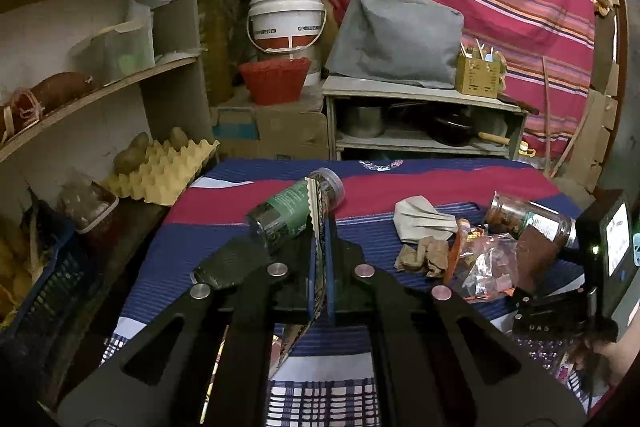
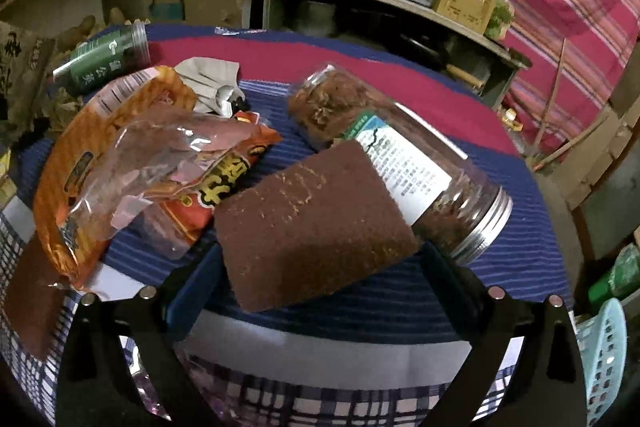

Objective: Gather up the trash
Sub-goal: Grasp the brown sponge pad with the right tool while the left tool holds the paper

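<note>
right gripper (image 2: pixel 320 259) fingers wide, still opening | brown sponge block (image 2: pixel 316 223) between them, long axis 11-to-5, likely untouched | left gripper (image 1: pixel 319 227) fingers pinch foil wrapper (image 1: pixel 314 251)

Brown sponge block (image 2: pixel 316 227) tilted, leaning on the lying clear jar (image 2: pixel 404 163), silver lid toward camera. Orange snack wrapper (image 2: pixel 120 155) crumpled left of jar. Green-label bottle (image 2: pixel 108 61) lying far-left of it.
</note>
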A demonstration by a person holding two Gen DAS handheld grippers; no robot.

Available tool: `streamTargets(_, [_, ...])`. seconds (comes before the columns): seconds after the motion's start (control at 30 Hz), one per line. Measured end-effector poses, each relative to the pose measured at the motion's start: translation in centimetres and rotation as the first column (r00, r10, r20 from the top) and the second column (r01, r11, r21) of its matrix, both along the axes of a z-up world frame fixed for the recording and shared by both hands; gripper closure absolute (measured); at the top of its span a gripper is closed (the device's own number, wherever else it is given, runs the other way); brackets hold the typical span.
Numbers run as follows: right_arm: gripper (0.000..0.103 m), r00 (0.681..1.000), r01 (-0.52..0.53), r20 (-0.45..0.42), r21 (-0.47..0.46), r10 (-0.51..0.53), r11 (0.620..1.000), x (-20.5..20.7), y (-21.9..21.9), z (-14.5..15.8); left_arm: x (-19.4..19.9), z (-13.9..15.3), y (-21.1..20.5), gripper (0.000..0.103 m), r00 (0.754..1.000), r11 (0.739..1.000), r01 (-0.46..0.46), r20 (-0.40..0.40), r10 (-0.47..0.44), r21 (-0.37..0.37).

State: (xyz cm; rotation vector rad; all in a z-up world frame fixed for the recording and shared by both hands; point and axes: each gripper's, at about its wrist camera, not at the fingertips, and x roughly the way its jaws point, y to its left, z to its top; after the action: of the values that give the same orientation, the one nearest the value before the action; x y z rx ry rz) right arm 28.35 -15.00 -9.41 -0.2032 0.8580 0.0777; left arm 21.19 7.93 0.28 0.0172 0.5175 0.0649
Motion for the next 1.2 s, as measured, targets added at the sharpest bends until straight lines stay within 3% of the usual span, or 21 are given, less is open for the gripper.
streamTargets(0.07, [0.009,1.0,-0.002,0.002,0.014,0.001,1.0,-0.1,-0.2,0.0,-0.1,0.1,-0.3,0.101,1.0,1.0,0.001,0.004,-0.001,0.005])
streamTargets(0.17, [0.028,1.0,-0.011,-0.002,0.042,0.011,0.999,-0.2,-0.5,0.0,-0.5,0.3,-0.7,0.101,1.0,1.0,0.003,0.018,-0.004,0.023])
streamTargets(0.23, [0.03,1.0,-0.008,0.004,0.054,0.008,0.999,-0.3,-0.8,0.2,-0.9,0.6,-1.2,0.101,0.999,0.999,0.008,0.036,-0.009,0.036])
streamTargets(0.3, [0.039,1.0,-0.01,0.023,0.046,0.009,0.999,-0.7,-1.0,0.6,-1.1,0.9,-1.6,0.101,0.999,0.999,0.013,0.042,-0.015,0.035])
streamTargets(0.47, [0.038,1.0,0.009,0.008,0.101,-0.01,0.995,-1.1,-2.6,0.7,-2.1,1.4,-2.4,0.101,0.998,0.999,0.024,0.065,-0.027,0.043])
streamTargets(0.57, [0.022,0.999,0.034,0.011,0.117,-0.035,0.993,-1.5,-3.5,0.8,-2.4,1.6,-2.9,0.101,0.997,0.998,0.031,0.074,-0.035,0.057])
streamTargets(0.6, [0.021,0.999,0.04,0.017,0.145,-0.043,0.989,-1.7,-3.9,1.0,-2.5,1.6,-2.9,0.101,0.997,0.998,0.032,0.073,-0.036,0.055])
streamTargets(0.7, [0.021,0.999,0.043,0.012,0.197,-0.046,0.979,-1.8,-4.3,1.0,-2.6,1.6,-3.1,0.101,0.997,0.998,0.035,0.071,-0.039,0.055])
streamTargets(1.1, [0.021,0.998,0.056,-0.039,0.263,-0.047,0.963,-0.2,-4.5,-0.3,-2.4,1.3,-2.9,0.101,0.998,0.998,0.026,0.057,-0.029,0.063])
streamTargets(1.17, [0.024,0.998,0.062,-0.034,0.282,-0.055,0.957,-0.3,-4.9,-0.2,-2.2,1.2,-2.8,0.101,0.998,0.998,0.022,0.055,-0.025,0.064])
streamTargets(1.2, [0.03,0.999,0.054,-0.023,0.296,-0.049,0.954,-0.5,-5.0,0.0,-2.1,1.2,-2.8,0.101,0.998,0.998,0.022,0.054,-0.025,0.064])
